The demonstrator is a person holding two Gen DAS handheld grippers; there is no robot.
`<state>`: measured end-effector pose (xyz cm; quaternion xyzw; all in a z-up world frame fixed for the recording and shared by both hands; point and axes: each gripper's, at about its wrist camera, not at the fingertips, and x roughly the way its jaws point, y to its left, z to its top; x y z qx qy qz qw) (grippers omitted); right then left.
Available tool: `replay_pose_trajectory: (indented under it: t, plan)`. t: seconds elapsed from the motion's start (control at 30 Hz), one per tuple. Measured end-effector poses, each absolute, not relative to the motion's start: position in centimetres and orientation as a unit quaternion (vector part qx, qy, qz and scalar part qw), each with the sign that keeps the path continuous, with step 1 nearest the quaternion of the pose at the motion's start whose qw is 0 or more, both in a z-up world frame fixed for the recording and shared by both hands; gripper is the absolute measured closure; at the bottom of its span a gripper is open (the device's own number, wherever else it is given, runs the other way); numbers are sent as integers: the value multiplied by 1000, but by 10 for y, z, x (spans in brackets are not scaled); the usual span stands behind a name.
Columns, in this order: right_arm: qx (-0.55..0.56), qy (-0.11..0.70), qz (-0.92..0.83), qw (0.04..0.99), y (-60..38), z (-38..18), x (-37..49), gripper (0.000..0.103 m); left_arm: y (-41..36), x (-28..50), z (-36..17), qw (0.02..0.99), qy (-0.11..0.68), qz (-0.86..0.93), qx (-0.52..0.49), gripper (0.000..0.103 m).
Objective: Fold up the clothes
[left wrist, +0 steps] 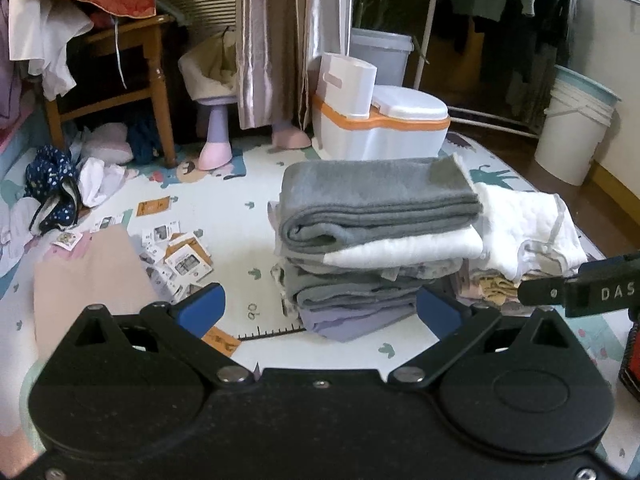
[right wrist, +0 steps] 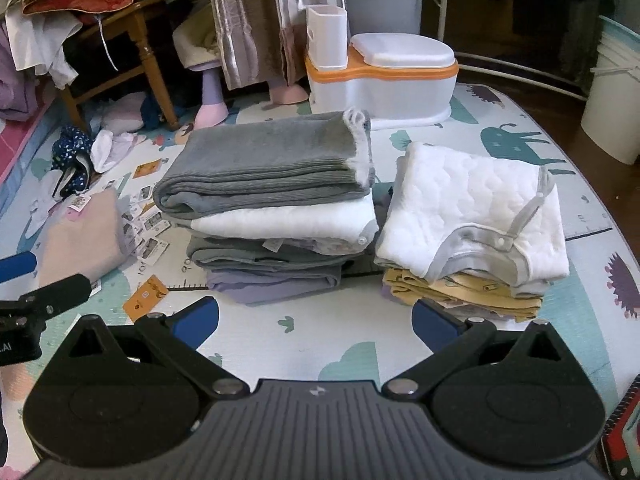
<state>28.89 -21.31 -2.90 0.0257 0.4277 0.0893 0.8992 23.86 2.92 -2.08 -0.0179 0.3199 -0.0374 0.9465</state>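
On your far left, a wooden chair (right wrist: 148,60) is heaped with loose clothes (right wrist: 48,20), and more crumpled pieces lie on the floor under it, among them a dark blue dotted garment (right wrist: 72,156). Just right of that, a flat pink cloth (right wrist: 86,236) is spread on the play mat (right wrist: 352,360), with paper tags (right wrist: 148,236) scattered beside it.

Your left hand-held gripper (left wrist: 320,314) is wide open and empty, its blue fingertips (left wrist: 206,306) well apart; it hovers low over the mat and points at the left stack.

That left stack of folded clothes (right wrist: 272,216) sits in the middle of the mat. A grey ribbed garment (right wrist: 272,164) lies on top, a white quilted piece is under it, then grey layers, and a lilac piece is at the bottom.

Just beside it, with a narrow gap between, stands the right stack of folded clothes (right wrist: 476,240). Its top is a white quilted bodysuit (right wrist: 472,208) with grey trim and snap buttons, lying over yellow printed pieces.

Your right hand-held gripper (right wrist: 316,322) is also spread open and holds nothing. It sits in front of both stacks, with its right fingertip near the foot of the right stack.

Behind the stacks stands a white and orange child's potty (right wrist: 384,80), with curtains (right wrist: 256,20) to its left and a grey bin (right wrist: 384,4) behind. At the far right a white bucket (right wrist: 612,104) stands on the wooden floor.
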Motion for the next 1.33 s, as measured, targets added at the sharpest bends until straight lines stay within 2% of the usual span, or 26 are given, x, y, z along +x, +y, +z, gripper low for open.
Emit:
replay_pose_trajectory:
  t: [0.67,1.33]
  plan:
    - [16,415,89,905,-214,-11,288,0,28,246,-8,952,303,-35,-31,0]
    - [13,419,99,903,-205,-16,290,0,32,239,-9,957,288,-24,-31,1]
